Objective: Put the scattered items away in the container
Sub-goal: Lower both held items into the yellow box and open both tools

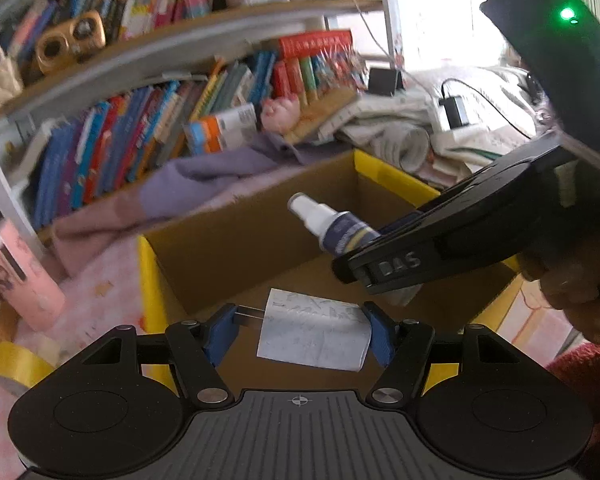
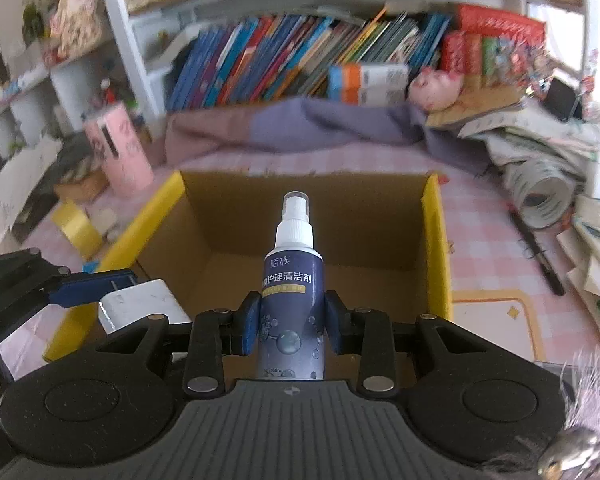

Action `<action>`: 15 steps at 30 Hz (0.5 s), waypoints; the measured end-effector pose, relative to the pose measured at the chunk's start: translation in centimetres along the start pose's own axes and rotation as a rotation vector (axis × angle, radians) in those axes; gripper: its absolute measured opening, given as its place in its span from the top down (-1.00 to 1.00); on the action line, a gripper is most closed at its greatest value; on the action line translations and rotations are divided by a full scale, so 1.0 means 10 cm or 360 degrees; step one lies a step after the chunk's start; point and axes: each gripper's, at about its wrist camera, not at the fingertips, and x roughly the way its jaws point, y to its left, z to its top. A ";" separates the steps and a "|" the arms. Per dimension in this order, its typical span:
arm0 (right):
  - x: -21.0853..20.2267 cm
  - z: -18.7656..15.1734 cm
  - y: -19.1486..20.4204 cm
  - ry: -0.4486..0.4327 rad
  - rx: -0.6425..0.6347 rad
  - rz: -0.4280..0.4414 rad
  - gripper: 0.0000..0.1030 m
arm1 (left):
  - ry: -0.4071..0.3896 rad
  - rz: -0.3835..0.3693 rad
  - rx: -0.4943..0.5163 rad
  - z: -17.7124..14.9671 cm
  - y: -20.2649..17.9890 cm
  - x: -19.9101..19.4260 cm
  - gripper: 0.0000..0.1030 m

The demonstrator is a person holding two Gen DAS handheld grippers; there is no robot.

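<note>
An open cardboard box [image 1: 148,280] with yellow rims stands on the pink checked cloth, and both grippers hover over it. My left gripper [image 1: 300,328] is shut on a white charger plug [image 1: 314,334] whose metal prongs point at the left pad. It hangs over the box's near edge. My right gripper [image 2: 292,320] is shut on a small spray bottle [image 2: 294,280] with a dark blue label and white nozzle, held nozzle-forward above the box [image 2: 436,248]. In the left wrist view the bottle [image 1: 340,232] and right gripper [image 1: 360,258] come in from the right. The plug [image 2: 140,308] shows at the lower left of the right wrist view.
A pink cylinder [image 2: 120,152] and a yellow tape roll [image 2: 76,224] stand left of the box. A purple cloth [image 2: 300,124] lies behind it, below shelves of books. Rolled papers [image 2: 540,196], a black pen [image 2: 536,248] and books crowd the right side.
</note>
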 end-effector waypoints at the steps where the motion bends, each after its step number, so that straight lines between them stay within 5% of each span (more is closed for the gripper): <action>1: 0.05 0.00 -0.01 0.0030 -0.0008 0.0008 0.39 | 0.0017 -0.0007 -0.0004 0.00 0.00 0.03 -0.31; 15: 0.38 -0.01 -0.07 0.0268 -0.0047 0.0071 0.39 | 0.0149 -0.0110 -0.0191 0.00 0.12 0.24 -0.31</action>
